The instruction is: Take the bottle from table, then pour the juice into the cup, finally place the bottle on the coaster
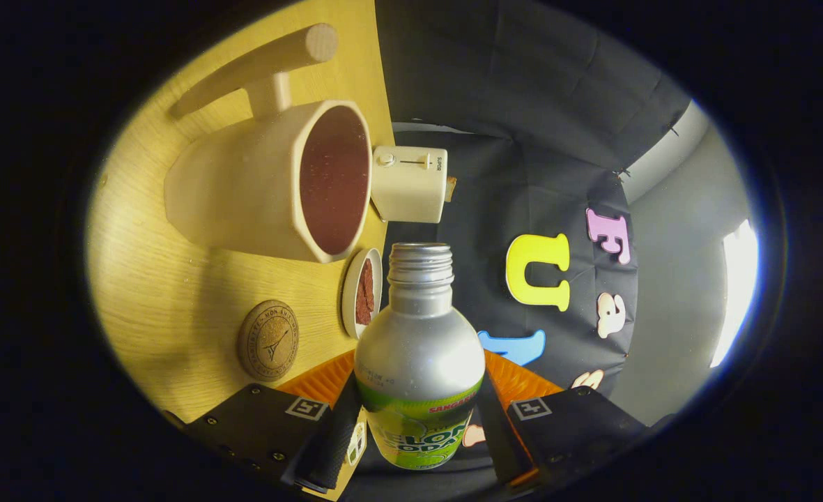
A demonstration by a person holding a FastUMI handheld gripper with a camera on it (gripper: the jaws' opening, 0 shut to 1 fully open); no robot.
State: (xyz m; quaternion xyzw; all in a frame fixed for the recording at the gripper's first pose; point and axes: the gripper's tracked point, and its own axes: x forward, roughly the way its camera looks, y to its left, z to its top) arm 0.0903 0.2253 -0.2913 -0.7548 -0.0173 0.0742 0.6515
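Note:
My gripper [418, 425] is shut on a silver bottle [418, 341] with a green label, one finger pressing on each side of its lower body. The bottle's neck is uncapped. My view is rolled about a quarter turn, so the wooden table [167, 279] stands like a wall beside the bottle, which lies roughly level above it. A cream cup [258, 188] with a wooden handle stands on the table beyond the fingers, its dark reddish inside showing. The bottle's mouth is close to the cup's rim, a little to one side of it. A round cork coaster [268, 339] lies on the table nearer my fingers.
A small white dish [355, 296] with something brown in it sits between the cup and the bottle's neck. A cream toaster [409, 183] stands beyond the cup at the table's far edge. Black cloth wall lies behind.

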